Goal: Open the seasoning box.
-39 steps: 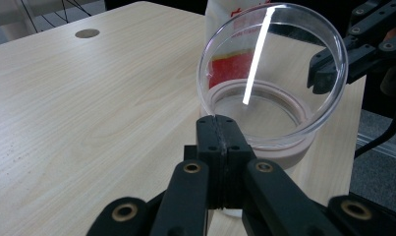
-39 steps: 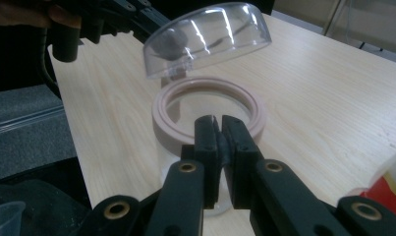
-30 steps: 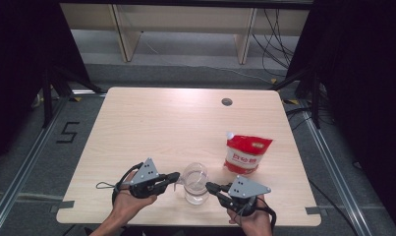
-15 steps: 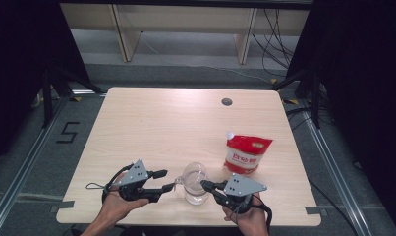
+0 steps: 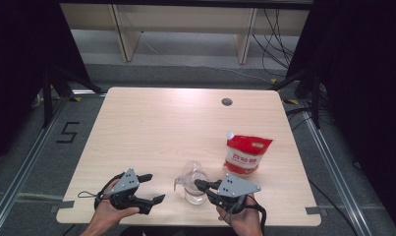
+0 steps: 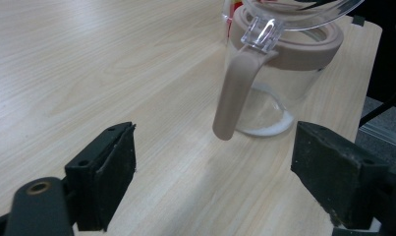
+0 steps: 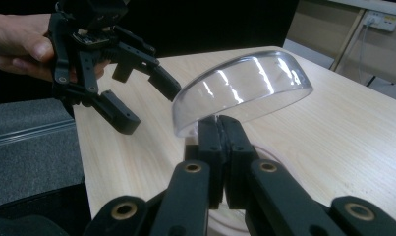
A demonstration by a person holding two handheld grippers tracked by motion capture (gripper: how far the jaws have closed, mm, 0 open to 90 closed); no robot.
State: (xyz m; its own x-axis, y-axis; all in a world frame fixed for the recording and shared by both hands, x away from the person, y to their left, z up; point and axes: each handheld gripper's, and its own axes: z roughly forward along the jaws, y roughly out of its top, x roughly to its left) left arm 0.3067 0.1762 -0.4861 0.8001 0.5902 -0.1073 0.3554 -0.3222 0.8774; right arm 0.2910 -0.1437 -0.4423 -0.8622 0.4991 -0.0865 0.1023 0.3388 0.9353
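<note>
A clear glass jar (image 5: 191,189) with a beige collar and a beige handle (image 6: 234,96) stands near the table's front edge, with a thin white layer at its bottom. Its clear domed lid (image 7: 244,88) is tipped up, and my right gripper (image 7: 220,132) is shut on the lid's rim. From the right, that gripper (image 5: 199,185) reaches over the jar. My left gripper (image 5: 155,187) sits to the jar's left; its jaws have just been opening and hold nothing. The handle lies ahead of its pads (image 6: 112,162). A red and white pouch (image 5: 246,154) stands behind and to the right.
The wooden table (image 5: 161,123) has a round cable hole (image 5: 227,102) at the back right. Its front edge runs just under both hands. Shelving legs and cables stand on the floor beyond the far edge.
My left gripper has let go at the jar's handle, opened wide and drawn back to the left. The right gripper has stayed shut on the lid.
</note>
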